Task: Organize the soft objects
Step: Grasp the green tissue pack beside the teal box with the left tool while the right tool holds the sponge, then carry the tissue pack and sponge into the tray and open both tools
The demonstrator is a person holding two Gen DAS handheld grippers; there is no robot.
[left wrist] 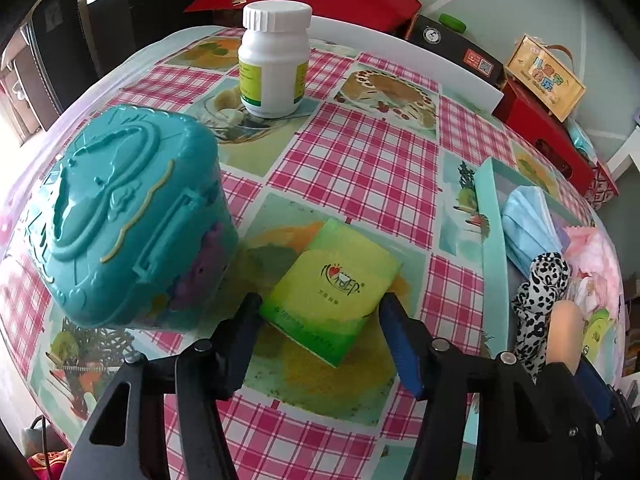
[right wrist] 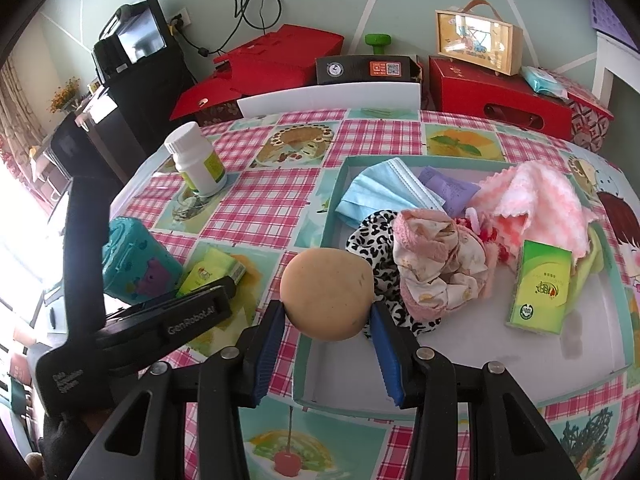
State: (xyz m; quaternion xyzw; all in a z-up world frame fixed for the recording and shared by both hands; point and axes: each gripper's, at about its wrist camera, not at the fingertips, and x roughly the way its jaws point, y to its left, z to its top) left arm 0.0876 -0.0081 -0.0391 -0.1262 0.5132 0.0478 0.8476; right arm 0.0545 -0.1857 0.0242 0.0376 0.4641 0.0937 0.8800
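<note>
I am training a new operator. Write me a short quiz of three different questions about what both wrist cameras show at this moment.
1. True or false: the right gripper is shut on the tan round soft ball.
2. Multiple choice: the green tissue pack between the open fingers of the left gripper lies
A. inside the shallow teal-rimmed box
B. on the checked tablecloth, beside the teal plastic case
C. on the white pill bottle
3. Fill in: the blue face mask lies inside the ____.

Key: 1 true; 2 B; 3 box.
</note>
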